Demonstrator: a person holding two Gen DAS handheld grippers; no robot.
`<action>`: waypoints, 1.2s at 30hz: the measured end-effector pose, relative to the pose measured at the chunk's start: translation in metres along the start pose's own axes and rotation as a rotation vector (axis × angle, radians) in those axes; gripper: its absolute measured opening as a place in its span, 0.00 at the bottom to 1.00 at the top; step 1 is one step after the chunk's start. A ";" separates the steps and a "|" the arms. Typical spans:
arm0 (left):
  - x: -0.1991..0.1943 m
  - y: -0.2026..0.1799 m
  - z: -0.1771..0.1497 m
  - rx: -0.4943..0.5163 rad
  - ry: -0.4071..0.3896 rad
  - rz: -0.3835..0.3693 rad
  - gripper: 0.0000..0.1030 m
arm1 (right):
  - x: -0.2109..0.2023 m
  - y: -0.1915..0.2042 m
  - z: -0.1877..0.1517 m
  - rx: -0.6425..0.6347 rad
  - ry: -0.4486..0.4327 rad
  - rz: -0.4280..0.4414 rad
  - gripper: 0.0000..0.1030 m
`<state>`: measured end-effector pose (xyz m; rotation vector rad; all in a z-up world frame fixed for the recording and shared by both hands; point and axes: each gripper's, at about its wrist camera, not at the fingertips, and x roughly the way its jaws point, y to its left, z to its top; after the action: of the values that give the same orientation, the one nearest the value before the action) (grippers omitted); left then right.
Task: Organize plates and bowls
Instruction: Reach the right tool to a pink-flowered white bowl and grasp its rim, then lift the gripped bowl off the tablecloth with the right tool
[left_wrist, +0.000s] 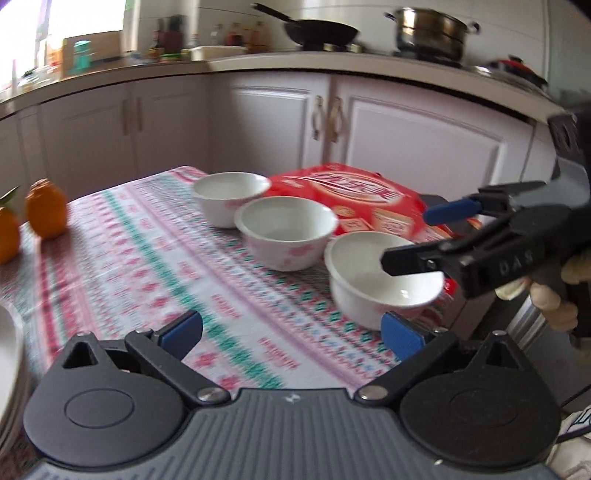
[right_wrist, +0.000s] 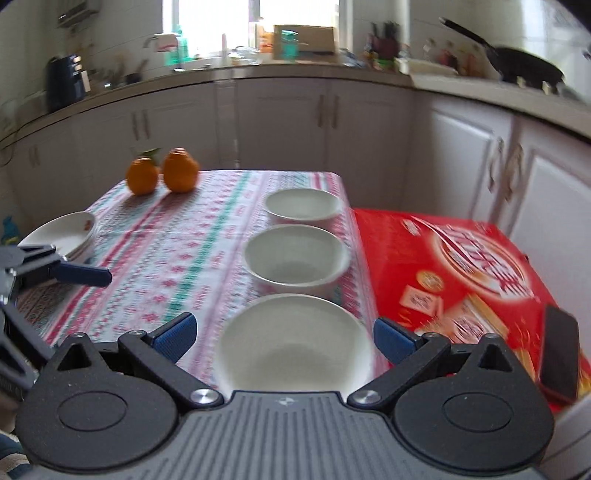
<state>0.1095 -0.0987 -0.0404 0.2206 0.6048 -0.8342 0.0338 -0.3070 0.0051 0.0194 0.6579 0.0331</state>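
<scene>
A kitchen desk (right_wrist: 177, 236) under a patterned cloth carries three white bowls (right_wrist: 297, 258) in a row, not yet stacked, so most sorting seems left. The right gripper (right_wrist: 284, 334) hangs over the nearest bowl (right_wrist: 291, 343), fingers spread; the left gripper (left_wrist: 291, 328) is likewise spread, empty. Only the right view shows the plates (right_wrist: 64, 236) clearly, and a phone (right_wrist: 559, 354) on the red box (right_wrist: 443, 258)

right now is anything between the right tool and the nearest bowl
Nothing visible. The right tool is open, its fingers either side of the nearest bowl, with only tablecloth showing around it. The red box lies to the right, off the path.
</scene>
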 end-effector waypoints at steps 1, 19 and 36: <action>0.005 -0.005 0.001 0.016 0.003 -0.022 0.99 | 0.002 -0.005 -0.001 0.010 0.007 0.002 1.00; 0.061 -0.059 0.002 0.152 0.060 -0.113 0.90 | 0.035 -0.044 -0.009 0.113 0.102 0.121 0.85; 0.060 -0.061 0.003 0.135 0.036 -0.108 0.82 | 0.045 -0.054 -0.004 0.153 0.128 0.201 0.68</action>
<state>0.0965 -0.1782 -0.0701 0.3289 0.5979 -0.9785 0.0684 -0.3594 -0.0278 0.2331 0.7831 0.1790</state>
